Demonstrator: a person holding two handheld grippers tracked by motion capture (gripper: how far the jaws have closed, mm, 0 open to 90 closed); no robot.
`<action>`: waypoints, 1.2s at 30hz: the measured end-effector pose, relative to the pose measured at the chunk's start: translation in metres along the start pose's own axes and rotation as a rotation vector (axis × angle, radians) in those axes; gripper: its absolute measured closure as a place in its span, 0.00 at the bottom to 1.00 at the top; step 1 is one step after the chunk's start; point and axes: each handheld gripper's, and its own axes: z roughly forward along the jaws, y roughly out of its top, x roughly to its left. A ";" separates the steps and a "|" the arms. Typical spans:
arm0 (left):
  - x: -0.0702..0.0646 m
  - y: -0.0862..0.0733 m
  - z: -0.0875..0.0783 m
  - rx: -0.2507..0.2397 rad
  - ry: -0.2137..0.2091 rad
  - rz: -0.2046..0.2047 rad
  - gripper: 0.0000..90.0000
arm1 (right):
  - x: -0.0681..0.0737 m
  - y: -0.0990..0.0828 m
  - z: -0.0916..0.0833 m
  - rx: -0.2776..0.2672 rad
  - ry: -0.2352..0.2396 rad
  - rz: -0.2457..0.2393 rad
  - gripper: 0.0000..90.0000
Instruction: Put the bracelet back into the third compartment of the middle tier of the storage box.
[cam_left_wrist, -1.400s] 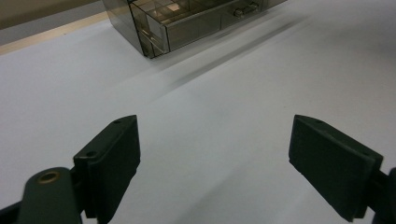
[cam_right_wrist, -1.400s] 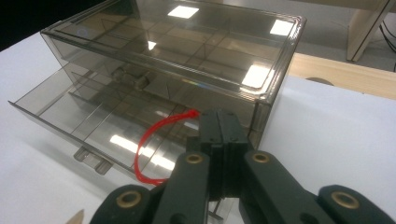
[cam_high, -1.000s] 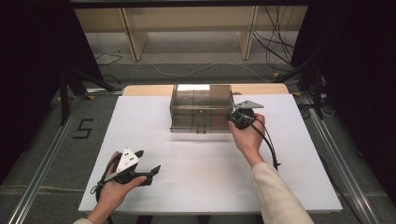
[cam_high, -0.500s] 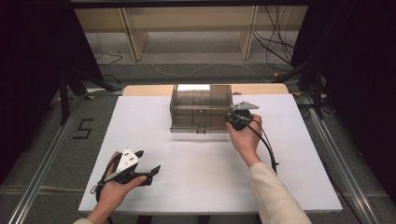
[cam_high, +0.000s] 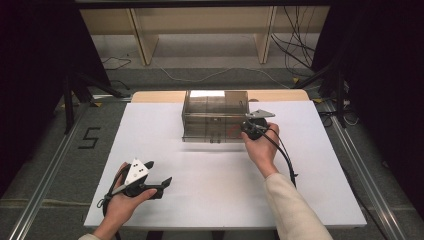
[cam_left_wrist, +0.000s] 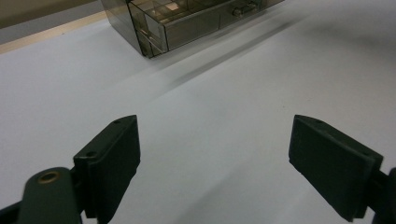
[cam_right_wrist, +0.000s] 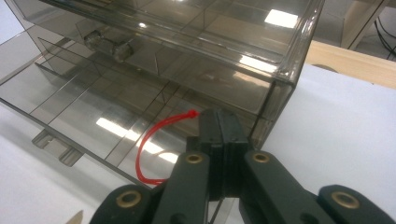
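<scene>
Lying nearest on the white worktop, the left hand-held gripper is held idle with its jaws spread wide and nothing between them. Farther off, at the right front corner of the smoked clear drawer box, the right hand-held gripper is seen with its jaws pressed fully together. In the right gripper view, a thin red loop curves up from below to the closed tips; whether it is pinched or merely lies beside them cannot be told. The lower drawer appears pulled out, so the work is judged to be midway, with the loop's placing or removal and the drawer's closing left. Counted: two hand-held grippers, one drawer box, one red loop, one worktop.
</scene>
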 end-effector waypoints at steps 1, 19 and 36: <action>0.000 0.000 0.000 0.000 0.000 0.000 0.18 | 0.000 0.000 0.001 -0.001 -0.001 -0.001 1.00; 0.000 0.000 0.000 0.000 0.001 0.003 0.18 | 0.005 -0.004 0.011 0.042 0.020 -0.016 1.00; -0.001 0.000 0.000 0.001 -0.002 0.005 0.19 | -0.001 -0.005 0.015 0.064 0.050 -0.013 0.99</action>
